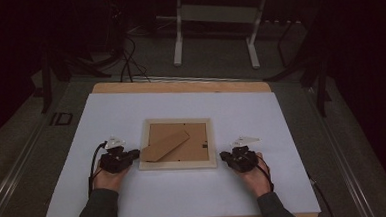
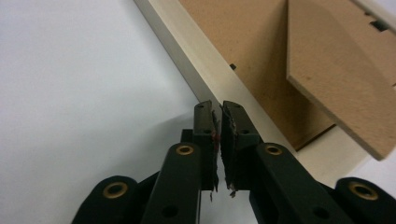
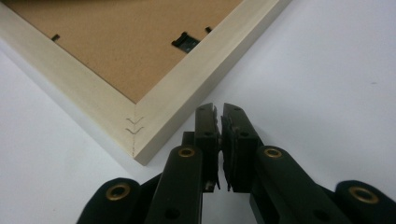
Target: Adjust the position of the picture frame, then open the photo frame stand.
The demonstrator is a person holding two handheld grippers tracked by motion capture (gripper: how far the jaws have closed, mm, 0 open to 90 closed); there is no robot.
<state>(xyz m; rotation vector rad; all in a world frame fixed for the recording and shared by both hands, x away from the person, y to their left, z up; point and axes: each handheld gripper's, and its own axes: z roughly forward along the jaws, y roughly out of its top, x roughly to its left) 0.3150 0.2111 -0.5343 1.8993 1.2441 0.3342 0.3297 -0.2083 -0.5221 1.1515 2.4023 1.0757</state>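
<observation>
A pale wooden picture frame (image 1: pixel 179 164) lies face down in the middle of the white sheet (image 1: pixel 185 199), its brown backing board up. A brown easel stand (image 1: pixel 165 145) lies across the backing, angled toward the frame's left edge. My left gripper (image 1: pixel 133 154) rests on the sheet just left of the frame, tips near its lower left side. In the left gripper view its jaws (image 2: pixel 219 109) are nearly together with nothing between them, pointing at the frame rail (image 2: pixel 205 74). My right gripper (image 1: pixel 225 156) sits right of the frame; its jaws (image 3: pixel 219 109) are likewise nearly together beside the frame corner (image 3: pixel 140 135).
The white sheet covers a wooden tabletop (image 1: pixel 180 86). A small black hanger clip (image 3: pixel 185 41) sits on the backing near the rail. Beyond the table stand white desk legs (image 1: pixel 214 17), and cables (image 1: pixel 128 62) lie on the dark floor.
</observation>
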